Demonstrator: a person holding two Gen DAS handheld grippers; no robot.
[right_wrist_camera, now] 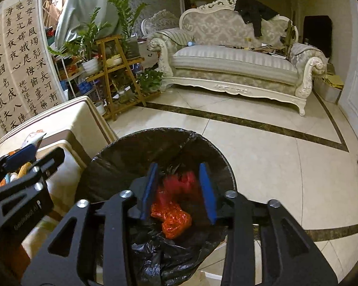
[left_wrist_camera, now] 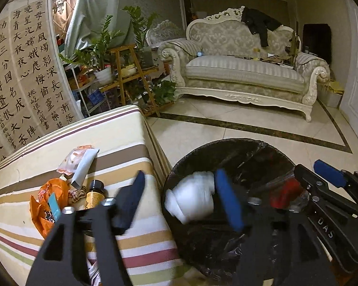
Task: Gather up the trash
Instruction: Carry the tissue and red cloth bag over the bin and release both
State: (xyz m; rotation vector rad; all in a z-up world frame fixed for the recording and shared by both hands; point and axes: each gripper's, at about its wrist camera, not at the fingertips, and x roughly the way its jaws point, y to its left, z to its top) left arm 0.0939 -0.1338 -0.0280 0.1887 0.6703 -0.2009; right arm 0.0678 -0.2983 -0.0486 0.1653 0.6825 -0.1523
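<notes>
- Left wrist view: the left gripper point(left_wrist_camera: 179, 197) is seen with its jaws spread wide, one finger over the striped tablecloth point(left_wrist_camera: 136, 143) and the blue-padded finger over the bin; a blurred white crumpled object point(left_wrist_camera: 193, 196) is seen between the fingers, just beside the blue pad, against the bin's dark inside; whether the pad touches it cannot be told.
- The black-lined trash bin point(left_wrist_camera: 238, 152) is placed on the tiled floor point(left_wrist_camera: 202, 128) at about 5 o'clock of the frame, just beside the table edge; something red point(left_wrist_camera: 284, 193) is seen inside it toward 3 o'clock.
- On the tablecloth, at 8 o'clock, remaining litter is gathered: an orange bag point(left_wrist_camera: 45, 197), a white tube point(left_wrist_camera: 84, 166), a torn orange-and-white wrapper point(left_wrist_camera: 72, 158) and a small dark bottle with a yellow label point(left_wrist_camera: 95, 194); these lie touching or nearly so.
- The right gripper point(left_wrist_camera: 331, 174) is seen at 3 o'clock, over the far side of the bin.
- Right wrist view: the right gripper point(right_wrist_camera: 179, 190) is held over the bin point(right_wrist_camera: 131, 147) with its jaws moderately apart; nothing is pressed by the pads; a red plastic bag point(right_wrist_camera: 174, 217) is seen lying below in the black liner, at the centre of the frame.
- The left gripper point(right_wrist_camera: 33, 155) is seen at 9 o'clock, over the table edge.
- A sofa point(right_wrist_camera: 234, 66) is set at 12 o'clock, well apart.
</notes>
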